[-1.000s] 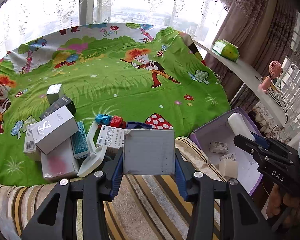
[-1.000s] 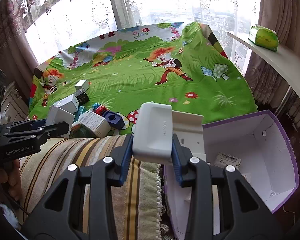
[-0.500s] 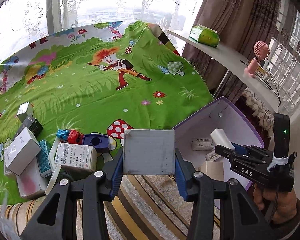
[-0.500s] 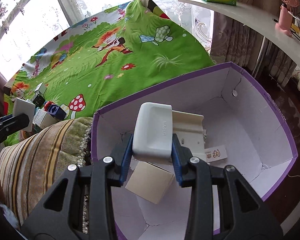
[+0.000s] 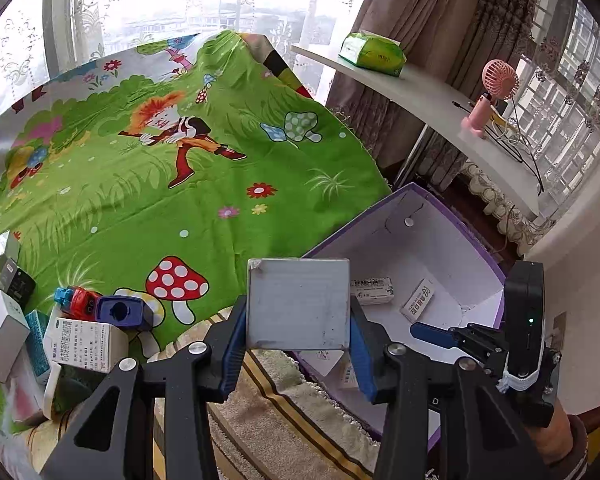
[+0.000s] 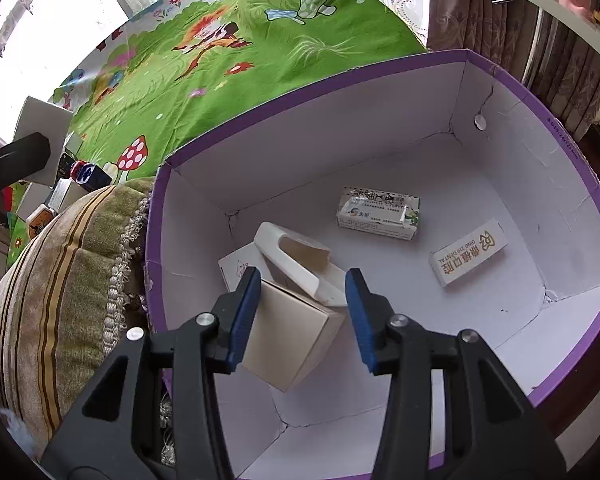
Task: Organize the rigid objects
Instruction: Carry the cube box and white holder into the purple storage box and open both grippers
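My left gripper (image 5: 298, 320) is shut on a grey square box (image 5: 298, 300) and holds it over the striped cushion (image 5: 272, 420), beside the purple box's near corner. The purple cardboard box (image 6: 380, 76) has a white inside. My right gripper (image 6: 300, 296) hangs inside it with its jaws opening. The pads press on nothing. Just below the jaws a white plastic holder (image 6: 296, 260) lies tilted on a beige carton (image 6: 292, 336). On the box floor lie a white-green medicine pack (image 6: 378, 216) and a white dental pack (image 6: 466, 258).
A pile of small boxes (image 5: 84, 344), a blue sharpener (image 5: 122, 312) and a red-blue toy (image 5: 74, 298) sits on the green cartoon bedspread (image 5: 204, 208) at the left. A white shelf (image 5: 440, 112) at the right carries a tissue pack (image 5: 372, 54) and a pink fan (image 5: 492, 92).
The right gripper sank into the purple box and let go of the white holder, which now rests on the beige carton. The left gripper carried the grey box rightward toward the purple box.
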Available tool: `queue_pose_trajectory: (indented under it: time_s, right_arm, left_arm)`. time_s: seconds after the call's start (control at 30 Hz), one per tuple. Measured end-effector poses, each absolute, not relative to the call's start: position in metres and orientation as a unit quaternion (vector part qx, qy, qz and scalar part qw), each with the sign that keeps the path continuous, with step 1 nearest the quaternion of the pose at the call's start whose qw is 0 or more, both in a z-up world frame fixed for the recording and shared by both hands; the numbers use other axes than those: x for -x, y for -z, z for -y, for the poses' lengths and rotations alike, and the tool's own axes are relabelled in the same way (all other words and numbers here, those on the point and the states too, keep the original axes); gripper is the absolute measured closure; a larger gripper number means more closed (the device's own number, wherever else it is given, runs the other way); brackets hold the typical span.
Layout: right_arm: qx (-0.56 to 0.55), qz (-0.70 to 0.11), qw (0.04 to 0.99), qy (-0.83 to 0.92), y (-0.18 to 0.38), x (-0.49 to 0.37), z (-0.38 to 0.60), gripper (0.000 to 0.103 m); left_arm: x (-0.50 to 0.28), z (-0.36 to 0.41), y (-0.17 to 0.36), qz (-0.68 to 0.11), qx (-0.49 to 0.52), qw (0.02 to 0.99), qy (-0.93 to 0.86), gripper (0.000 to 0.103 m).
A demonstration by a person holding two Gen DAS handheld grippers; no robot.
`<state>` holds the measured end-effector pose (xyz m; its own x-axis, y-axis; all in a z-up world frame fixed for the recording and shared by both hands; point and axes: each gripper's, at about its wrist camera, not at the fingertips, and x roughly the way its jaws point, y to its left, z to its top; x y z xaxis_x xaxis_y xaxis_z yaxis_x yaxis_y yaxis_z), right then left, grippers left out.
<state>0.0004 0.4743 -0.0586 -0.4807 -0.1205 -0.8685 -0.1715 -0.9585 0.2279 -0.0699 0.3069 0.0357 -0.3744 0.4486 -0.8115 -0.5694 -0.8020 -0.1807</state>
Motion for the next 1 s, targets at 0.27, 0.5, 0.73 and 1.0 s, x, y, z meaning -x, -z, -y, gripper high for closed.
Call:
queue_pose_trajectory:
  time_s: [0.27,0.5,0.73,1.0]
  right_arm:
    - [0.521,-0.124,-0.002,-0.845,0.063,-0.014,-0.469,0.041]
    - [0.528,-0.122,-0.011,-0.841,0.065,-0.021,-0.472,0.038]
    - [0.538,-0.110,-0.028,-0.835,0.067,-0.033,-0.468,0.030]
    - [0.539,-0.105,-0.023,-0.835,0.063,-0.035,-0.469,0.030]
  left_arm:
    - [0.074,-0.337,-0.029,-0.056,0.478,0.331,-0.812,0.056]
    - [0.081,-0.348,-0.024,-0.048,0.482,0.331,-0.810,0.053]
    - [0.084,-0.329,-0.019,-0.029,0.492,0.318,-0.810,0.052]
    - [0.083,-0.294,-0.025,0.007,0.488,0.305,-0.818,0.052]
